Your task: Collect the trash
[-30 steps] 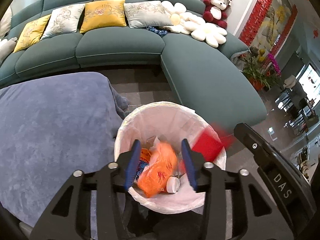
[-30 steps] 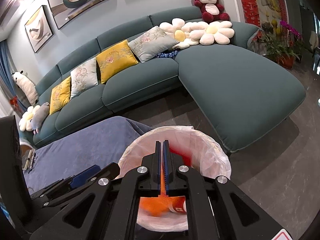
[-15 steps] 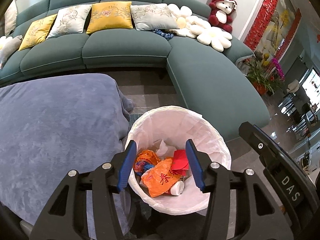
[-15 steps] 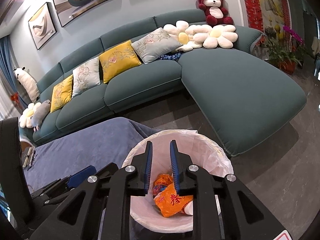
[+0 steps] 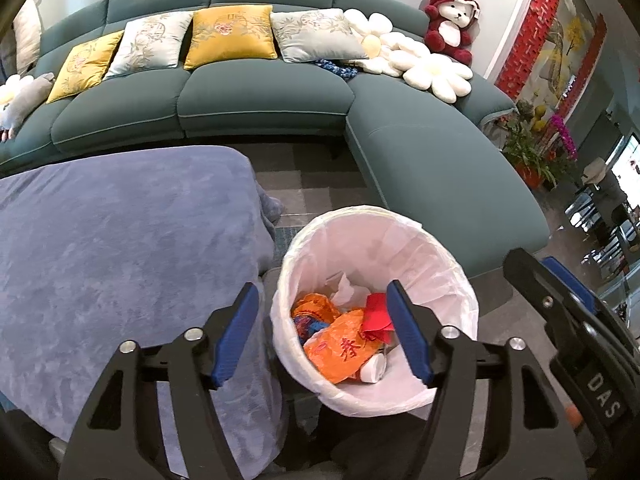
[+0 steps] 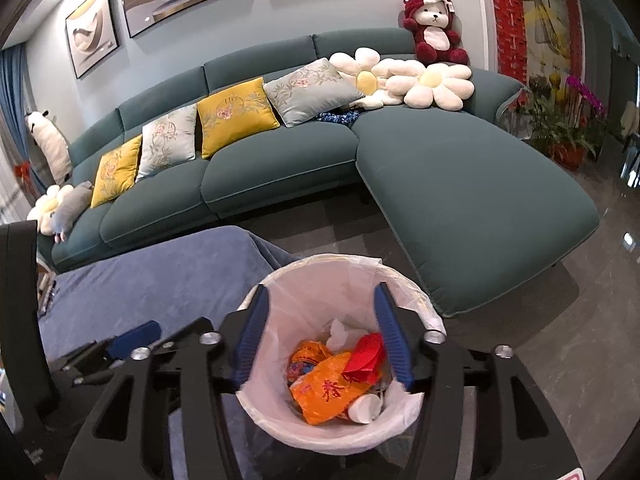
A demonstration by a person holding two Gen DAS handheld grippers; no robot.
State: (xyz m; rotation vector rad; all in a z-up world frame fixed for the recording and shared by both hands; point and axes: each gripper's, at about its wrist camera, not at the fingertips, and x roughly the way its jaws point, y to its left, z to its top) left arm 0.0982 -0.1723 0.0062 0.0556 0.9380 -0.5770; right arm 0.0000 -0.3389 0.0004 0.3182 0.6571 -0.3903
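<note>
The waste bin point(image 5: 440, 280) is your landmark: round, lined with a white bag, standing on the floor just beside the corner of the bench point(image 5: 120, 260) under its blue cloth, with the green sofa point(image 5: 440, 168) beyond it.

Contents, seen from both views: an orange plastic bag point(image 6: 326, 394) with a red character printed on it lies uppermost near the bin's front; a red paper piece point(image 6: 366, 356) rests against it on the side toward the sofa's chaise; crumpled white tissue point(image 6: 340, 330) sits behind them; a second orange wrapper with blue print point(image 5: 314, 312) lies toward the bench side; a small white cup point(image 6: 366, 402) lies on its side at the front.

Legible writing: "DAS" on the body of the right tool, seen in the left view. The character on the orange bag is visible but I cannot read it with certainty.

Your left claw point(image 5: 322, 334) hangs above the bin's bench-side rim, jaws opening, nothing between them. Your right claw point(image 6: 322, 338) hangs directly over the bin mouth, jaws opening, nothing pinched; the trash lies below both, inside the bin, clear of the pads.
</note>
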